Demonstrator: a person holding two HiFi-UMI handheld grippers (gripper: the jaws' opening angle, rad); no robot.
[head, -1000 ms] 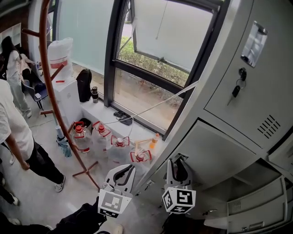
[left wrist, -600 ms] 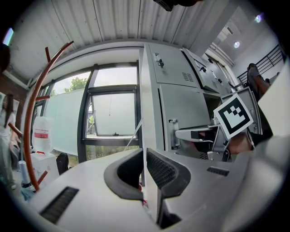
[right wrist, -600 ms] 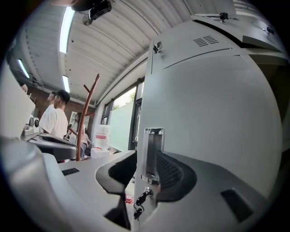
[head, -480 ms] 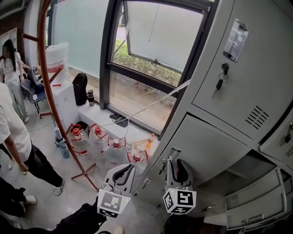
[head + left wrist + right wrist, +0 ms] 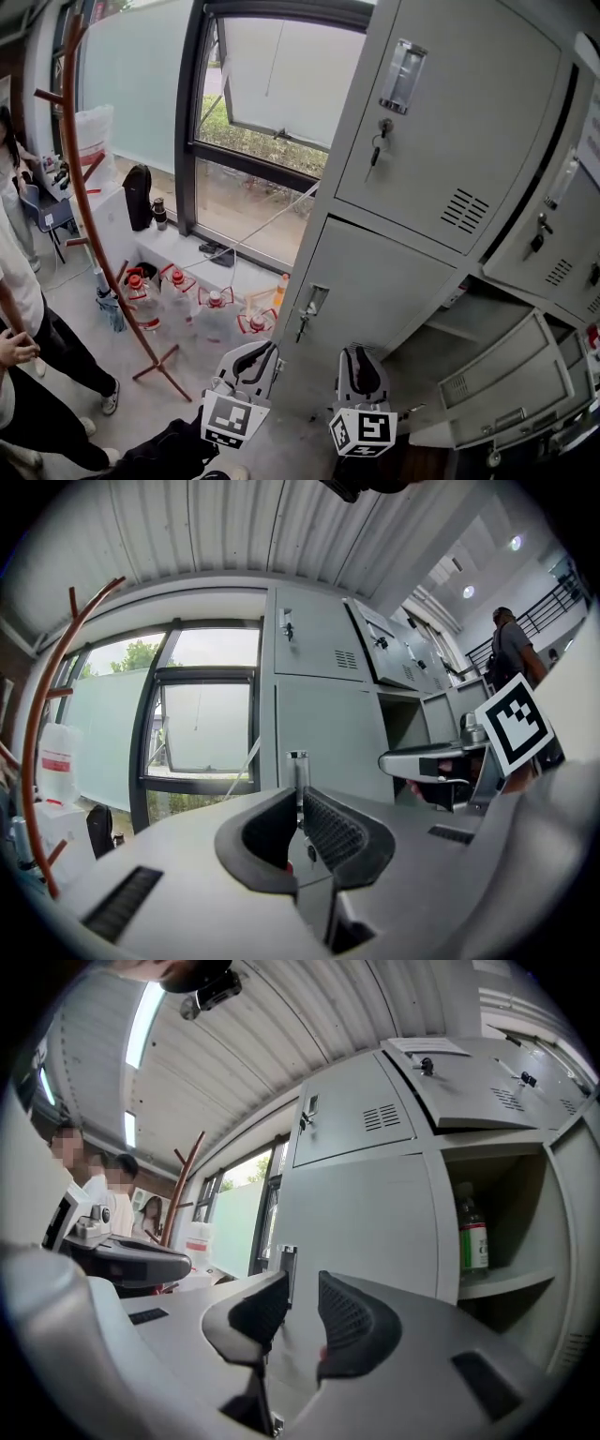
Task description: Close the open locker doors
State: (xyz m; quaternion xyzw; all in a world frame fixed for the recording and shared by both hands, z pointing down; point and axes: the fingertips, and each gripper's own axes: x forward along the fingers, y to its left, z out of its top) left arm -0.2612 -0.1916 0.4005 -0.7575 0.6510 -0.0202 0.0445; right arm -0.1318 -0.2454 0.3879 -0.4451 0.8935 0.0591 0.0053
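While both tools are held level in front of a bank of pale grey metal lockers (image 5: pixel 441 103), the head view looks down on the left tool (image 5: pixel 253 356) and the right tool (image 5: pixel 361 360) side by side at the bottom of the scene, each with a cube of black-and-white square markers at its rear. The left tool's jaws stand only a narrow slit apart and grip nothing. In the left gripper view a small metal latch handle (image 5: pixel 298 761) on a closed lower locker door (image 5: pixel 375 277) shows beyond the slit, untouched. The right tool's jaws have just been closing a little, but there is a clear gap between them and nothing lies in it; they point at the same closed door. Just to the right of that door a lower locker stands open: its grey metal door (image 5: pixel 502 389) hangs swung out at the lower right, well clear of both tools. Inside the open compartment (image 5: pixel 497 1204), the right gripper view shows a clear plastic bottle with a green label (image 5: pixel 472 1232) upright on a shelf. Keys (image 5: pixel 378 141) hang from the lock of the upper door. To the left are a large window (image 5: pixel 272 94), a red-brown coat stand (image 5: pixel 75 187) and red-capped water jugs (image 5: pixel 173 286) on the floor.
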